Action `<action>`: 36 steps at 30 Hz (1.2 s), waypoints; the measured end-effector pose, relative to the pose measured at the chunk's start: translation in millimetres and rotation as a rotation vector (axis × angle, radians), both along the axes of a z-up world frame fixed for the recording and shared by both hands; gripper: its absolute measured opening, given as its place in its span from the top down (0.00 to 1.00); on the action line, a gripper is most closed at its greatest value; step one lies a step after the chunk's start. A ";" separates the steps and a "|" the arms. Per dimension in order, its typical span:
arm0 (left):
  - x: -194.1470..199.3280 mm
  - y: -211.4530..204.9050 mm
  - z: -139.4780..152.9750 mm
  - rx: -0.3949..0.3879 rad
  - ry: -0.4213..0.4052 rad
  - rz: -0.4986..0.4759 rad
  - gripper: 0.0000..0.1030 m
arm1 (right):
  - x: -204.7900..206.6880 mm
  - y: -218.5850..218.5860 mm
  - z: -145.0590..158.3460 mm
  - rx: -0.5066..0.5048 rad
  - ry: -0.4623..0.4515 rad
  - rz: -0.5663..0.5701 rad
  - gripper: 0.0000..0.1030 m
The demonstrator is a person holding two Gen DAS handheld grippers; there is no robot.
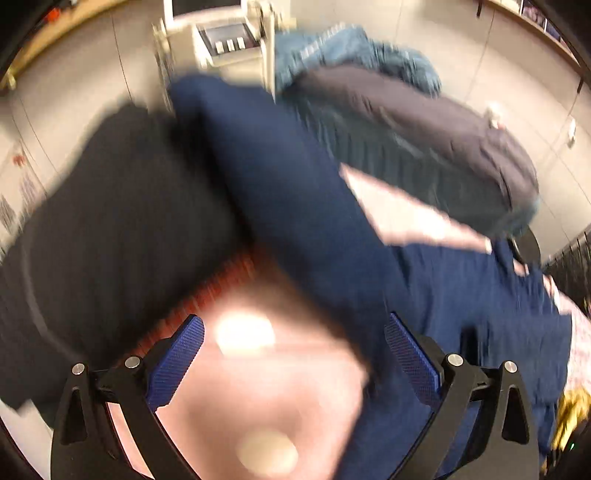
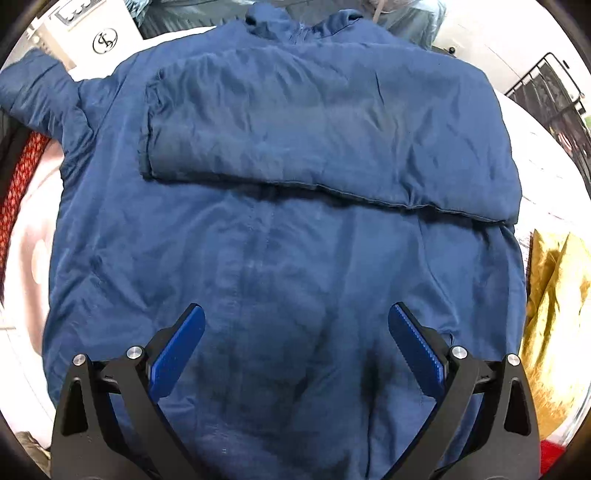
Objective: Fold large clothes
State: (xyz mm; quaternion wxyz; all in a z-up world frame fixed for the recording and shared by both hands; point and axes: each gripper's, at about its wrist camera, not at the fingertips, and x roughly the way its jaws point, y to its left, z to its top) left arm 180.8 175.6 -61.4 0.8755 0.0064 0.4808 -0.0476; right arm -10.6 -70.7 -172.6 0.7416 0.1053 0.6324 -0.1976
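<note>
A large dark blue jacket lies spread flat on a pale pink surface, collar at the far end. Its right sleeve is folded across the chest. The other sleeve stretches out to the far left. My right gripper hovers open over the jacket's lower part, nothing between its fingers. The left wrist view is blurred by motion. There the jacket's outstretched sleeve runs diagonally ahead of my left gripper, which is open and empty over the pink surface.
A black garment lies left of the sleeve, with a red patterned cloth under its edge. Dark grey and light blue clothes are piled behind. A gold fabric sits at the right. A white box stands far left.
</note>
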 end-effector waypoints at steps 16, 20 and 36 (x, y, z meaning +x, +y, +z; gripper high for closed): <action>209.9 -69.0 -24.0 0.390 0.251 0.069 0.06 | -36.7 -16.6 0.4 -0.031 0.043 -0.201 0.05; 203.2 -56.8 -45.4 0.476 0.194 0.098 0.30 | -44.5 -21.0 0.3 -0.033 0.054 -0.247 0.05; 57.5 -114.8 107.2 -0.159 -0.286 -0.420 0.89 | -3.9 -21.0 19.4 -0.070 -0.002 -0.145 0.05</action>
